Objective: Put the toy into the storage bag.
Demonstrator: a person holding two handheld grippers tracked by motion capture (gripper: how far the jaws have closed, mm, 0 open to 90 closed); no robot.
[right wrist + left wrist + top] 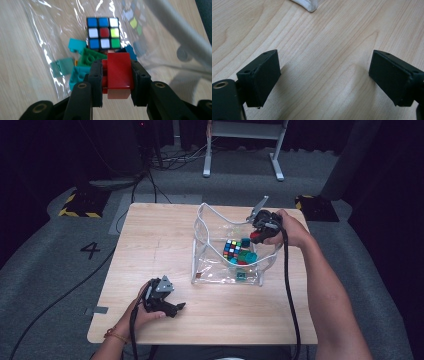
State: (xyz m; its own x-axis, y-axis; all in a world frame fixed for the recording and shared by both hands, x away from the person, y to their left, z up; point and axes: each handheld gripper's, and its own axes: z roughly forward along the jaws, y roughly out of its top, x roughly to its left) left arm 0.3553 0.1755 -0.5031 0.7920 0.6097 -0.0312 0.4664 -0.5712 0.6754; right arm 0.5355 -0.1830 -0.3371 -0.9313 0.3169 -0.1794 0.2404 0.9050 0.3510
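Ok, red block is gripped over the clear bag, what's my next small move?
Probably lower a little and open the right gripper. It is shut on the red plastic block, held above the open clear plastic bag, over the colourful puzzle cube and teal and green blocks already inside.

red block (119, 72), multicoloured puzzle cube (103, 33)

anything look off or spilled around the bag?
Nothing stands out. The clear bag stands open on the table, with the puzzle cube and blocks inside it. The right gripper holds a red block above them. Nothing has spilled.
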